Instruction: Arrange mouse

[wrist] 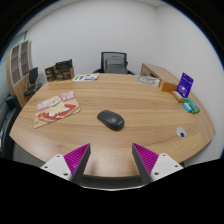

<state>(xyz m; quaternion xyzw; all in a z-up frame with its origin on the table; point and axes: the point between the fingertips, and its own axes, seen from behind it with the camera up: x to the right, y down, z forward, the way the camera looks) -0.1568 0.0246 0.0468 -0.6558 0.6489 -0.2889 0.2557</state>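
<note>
Mouse (110, 119): dark grey or black, lying flat on the wooden bench, about at the middle of the top, well ahead of the jaws and on the line between them; nothing touching it.

Jaws: wide apart and holding nothing; only bare bench surface between the two fingers; gripper (112, 158) low over the near edge of the bench.

Pads (77, 158): magenta, on the inner faces of both fingers, each with a white part at the outer base.

Bench (130, 100): large, light brown wood with rounded outline, a paler rim along the near edge, mostly bare around the mouse.

Flat printed item (56, 109): to the left of the mouse and well apart from it, pink, red and yellowish, lying flat on the bench; what it is exactly, cannot tell.

Purple box (185, 84): on the far right part of the bench, standing upright, well apart from the mouse.

Green thing (191, 104): small, just beside the purple box, toward the near side; too small to name.

Small white thing (183, 131): on the right part of the bench, closer to the near edge, apart from the mouse; too small to name.

Papers (85, 77): at the far edge of the bench, beyond the mouse.

Office chair (116, 63): dark, behind the far edge of the bench, facing it.

Shelf unit (20, 66): wooden, at the left wall, with dark items beside it.

Wall (110, 30): white, behind the chair.
</note>
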